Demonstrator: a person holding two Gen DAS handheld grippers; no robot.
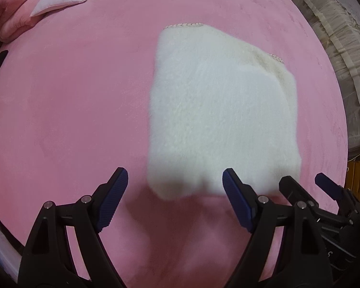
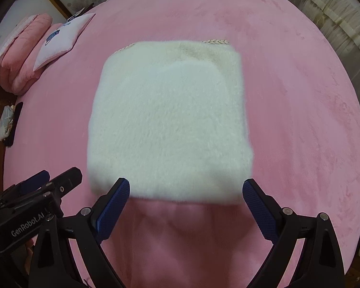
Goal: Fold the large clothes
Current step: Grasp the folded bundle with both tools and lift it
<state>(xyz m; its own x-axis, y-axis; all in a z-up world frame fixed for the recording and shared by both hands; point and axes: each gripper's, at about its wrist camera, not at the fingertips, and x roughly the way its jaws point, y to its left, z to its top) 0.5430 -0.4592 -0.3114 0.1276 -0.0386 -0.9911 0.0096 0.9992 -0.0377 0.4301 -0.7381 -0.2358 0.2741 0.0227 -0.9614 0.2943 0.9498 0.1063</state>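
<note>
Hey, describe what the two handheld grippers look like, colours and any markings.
Both the left gripper and right gripper have black angular plastic frames, silver pivot bolts, and two fingers faced with ribbed dark-blue pads. The left one's body carries white "GenRobot.AI" lettering.

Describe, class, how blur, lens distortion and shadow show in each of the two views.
Left wrist view: the white garment looks softly blurred, the pink bed cover bulges into a round fisheye shape, and a shadow lies below the garment. Right wrist view: same bulge, blurred garment edges, dark corners, shadow between the gripper fingers.
</note>
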